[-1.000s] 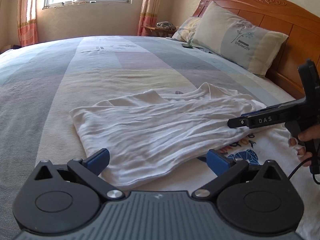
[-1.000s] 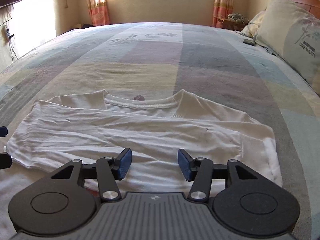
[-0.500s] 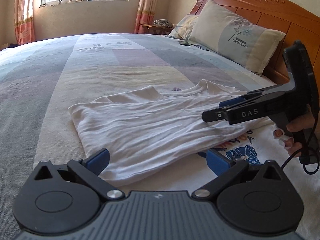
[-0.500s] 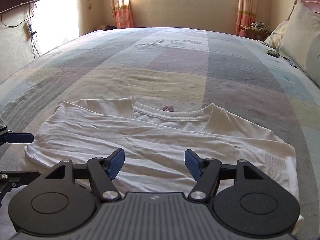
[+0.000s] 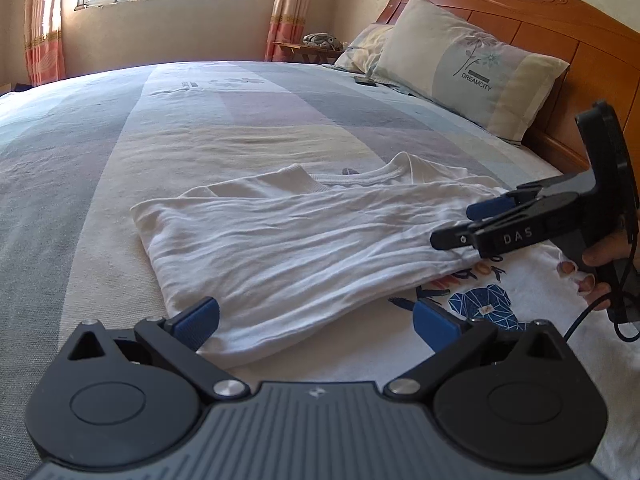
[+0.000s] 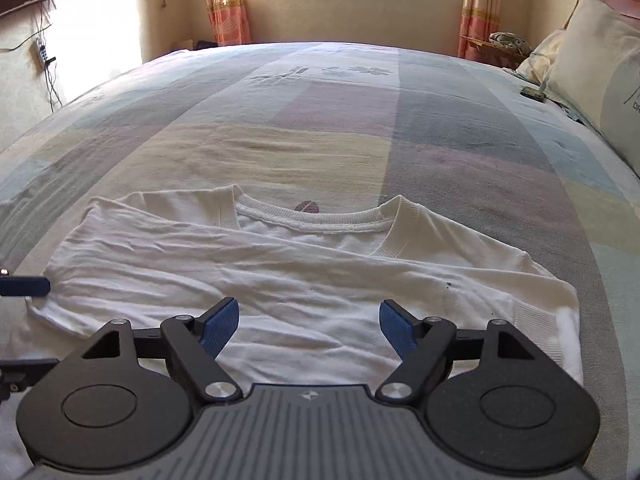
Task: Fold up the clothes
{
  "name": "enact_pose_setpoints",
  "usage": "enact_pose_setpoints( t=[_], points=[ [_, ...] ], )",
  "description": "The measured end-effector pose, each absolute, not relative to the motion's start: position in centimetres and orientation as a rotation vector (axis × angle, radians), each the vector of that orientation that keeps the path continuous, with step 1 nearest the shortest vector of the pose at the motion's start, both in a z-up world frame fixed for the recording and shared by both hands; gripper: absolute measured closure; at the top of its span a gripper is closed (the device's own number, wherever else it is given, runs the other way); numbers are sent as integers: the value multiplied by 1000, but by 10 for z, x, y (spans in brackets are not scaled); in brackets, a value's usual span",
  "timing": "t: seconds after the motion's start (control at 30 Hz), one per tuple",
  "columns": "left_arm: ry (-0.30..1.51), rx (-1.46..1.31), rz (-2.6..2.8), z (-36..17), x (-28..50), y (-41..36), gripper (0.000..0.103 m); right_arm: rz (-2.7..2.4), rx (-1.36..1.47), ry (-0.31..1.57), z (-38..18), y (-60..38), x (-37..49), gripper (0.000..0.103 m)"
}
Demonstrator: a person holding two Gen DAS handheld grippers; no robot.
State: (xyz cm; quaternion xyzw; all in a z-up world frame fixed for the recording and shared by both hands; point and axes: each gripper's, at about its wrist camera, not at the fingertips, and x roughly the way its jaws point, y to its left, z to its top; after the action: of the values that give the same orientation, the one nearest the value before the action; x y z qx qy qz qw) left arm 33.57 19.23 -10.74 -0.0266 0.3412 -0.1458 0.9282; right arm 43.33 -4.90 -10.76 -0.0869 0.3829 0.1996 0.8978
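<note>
Left wrist view: a white T-shirt lies on the striped bedspread, one layer turned over its printed front; the left gripper, jaws wide and empty, hovers at its near edge. The right gripper hangs over the shirt's right side.

Right wrist view: that gripper gapes empty above the shirt, collar far. Partly folded, seemingly; further folds likely remain.

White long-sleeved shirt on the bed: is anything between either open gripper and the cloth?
Nothing visible. The white long-sleeved shirt lies partly folded on the striped bedspread, directly ahead of the right gripper and the left gripper, both open. Pillows sit well off.
</note>
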Motion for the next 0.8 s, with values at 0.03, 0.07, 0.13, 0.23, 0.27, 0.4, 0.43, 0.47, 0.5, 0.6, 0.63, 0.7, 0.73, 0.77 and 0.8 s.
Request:
enact_pose_setpoints(
  t=[0.03,0.07,0.13,0.23,0.27,0.4,0.43,0.47,0.5,0.6,0.63,0.7,0.73,0.77,0.8],
  points=[
    [699,-55,-296,-107,336,193,1,403,-200,808,-115,-53,431,17],
    [697,-56,-294,-106,336,193,1,408,-194,793,-117,-61,425,14],
    [689,-58,-290,-104,335,194,1,401,-188,798,-114,-72,417,12],
    [679,-61,-257,-93,333,195,1,379,-167,795,-104,-82,408,12],
    [678,-63,-241,-89,333,195,1,388,-161,784,-103,-77,407,12],
    [663,-99,-192,-65,339,194,1,443,-147,731,-100,-47,408,12],
    [659,-119,-223,-56,344,193,1,457,-144,718,-99,-39,408,12],
    [658,-140,-255,-49,350,192,1,470,-141,705,-98,-32,409,12],
    [667,-163,-287,-44,359,189,1,476,-149,701,-102,-24,409,12],
    [746,-242,-398,-51,398,177,1,464,-183,713,-122,-6,408,10],
    [790,-270,-419,-62,412,172,1,465,-181,697,-126,-6,406,8],
    [874,-311,-434,-84,437,164,1,468,-164,688,-127,-10,403,6],
    [896,-308,-410,-93,445,161,1,470,-158,692,-127,-11,402,6],
    [913,-301,-380,-101,452,159,1,472,-161,696,-126,-12,402,6],
    [930,-293,-350,-110,459,157,1,475,-170,698,-127,-12,400,5]
  ],
)
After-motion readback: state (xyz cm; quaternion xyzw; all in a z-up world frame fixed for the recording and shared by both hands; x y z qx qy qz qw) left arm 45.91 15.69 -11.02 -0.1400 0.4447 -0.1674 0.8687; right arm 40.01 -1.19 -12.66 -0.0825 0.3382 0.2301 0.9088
